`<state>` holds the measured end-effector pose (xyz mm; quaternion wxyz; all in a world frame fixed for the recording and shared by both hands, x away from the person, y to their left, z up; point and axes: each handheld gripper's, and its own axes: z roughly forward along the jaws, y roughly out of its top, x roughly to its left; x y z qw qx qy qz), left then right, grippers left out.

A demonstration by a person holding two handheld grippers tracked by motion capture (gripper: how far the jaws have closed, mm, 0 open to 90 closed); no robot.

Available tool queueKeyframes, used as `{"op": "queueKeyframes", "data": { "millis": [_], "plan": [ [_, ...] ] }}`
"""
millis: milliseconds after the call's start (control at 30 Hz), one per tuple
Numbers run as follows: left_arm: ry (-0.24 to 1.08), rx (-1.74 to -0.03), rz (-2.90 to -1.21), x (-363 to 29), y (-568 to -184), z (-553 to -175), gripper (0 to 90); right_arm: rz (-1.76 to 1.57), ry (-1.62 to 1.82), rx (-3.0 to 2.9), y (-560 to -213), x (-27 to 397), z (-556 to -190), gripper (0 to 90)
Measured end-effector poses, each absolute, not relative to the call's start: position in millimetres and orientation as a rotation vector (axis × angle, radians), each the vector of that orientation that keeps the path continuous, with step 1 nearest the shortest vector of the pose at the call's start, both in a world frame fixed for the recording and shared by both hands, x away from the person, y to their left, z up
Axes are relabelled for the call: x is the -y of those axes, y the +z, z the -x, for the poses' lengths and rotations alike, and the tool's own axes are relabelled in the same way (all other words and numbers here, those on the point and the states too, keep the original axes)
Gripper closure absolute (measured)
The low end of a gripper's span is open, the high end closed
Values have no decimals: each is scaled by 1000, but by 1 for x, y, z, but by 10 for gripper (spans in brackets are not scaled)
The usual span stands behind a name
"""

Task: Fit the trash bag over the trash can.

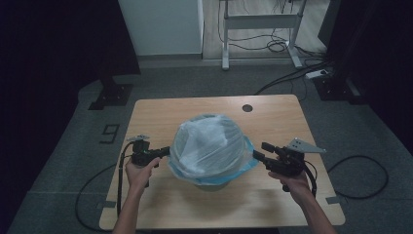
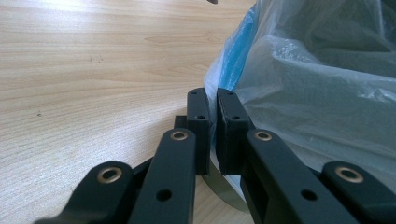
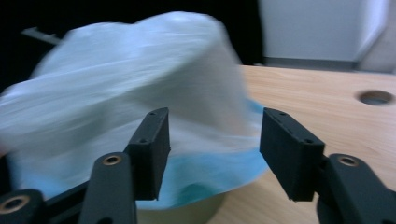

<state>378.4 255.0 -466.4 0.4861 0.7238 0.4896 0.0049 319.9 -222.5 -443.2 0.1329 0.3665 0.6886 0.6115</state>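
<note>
A pale bin (image 1: 210, 183) stands in the middle of the wooden table (image 1: 160, 114), lined with a translucent blue-white plastic bag (image 1: 209, 144) that is folded over its rim. My left gripper (image 1: 165, 151) is at the bag's left edge. In the left gripper view its jaws (image 2: 211, 100) are shut with the bag's edge (image 2: 233, 65) running into the thin gap between the pads. My right gripper (image 1: 258, 149) sits just off the bag's right edge, open. In the right gripper view its pads (image 3: 215, 126) stand wide apart with the bag (image 3: 140, 79) behind them and nothing between them.
A round cable hole (image 1: 247, 107) lies in the table's far side, right of centre. Beyond the table are a white desk frame (image 1: 260, 22), floor cables (image 1: 287, 78) and a white cabinet (image 1: 160, 24). Each gripper trails a black cable off the table's side edges.
</note>
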Motion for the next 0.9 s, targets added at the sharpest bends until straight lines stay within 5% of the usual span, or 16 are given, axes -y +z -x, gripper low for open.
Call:
{"op": "queueKeyframes", "data": {
  "millis": [167, 300, 500, 900],
  "plan": [
    [13, -1192, -1760, -254, -466, -378, 846, -955, 1800, -2070, -440, 214, -315, 372],
    [13, -1186, -1766, -253, -466, -377, 846, -876, 1793, -2137, -440, 202, -320, 436],
    [20, -1175, -1767, -254, -465, -376, 846, -723, 1736, -2252, -452, 190, -312, 884],
    [28, -1191, -1767, -263, -468, -369, 849, -789, 1306, -2467, -510, 175, -303, 890]
  ]
}}
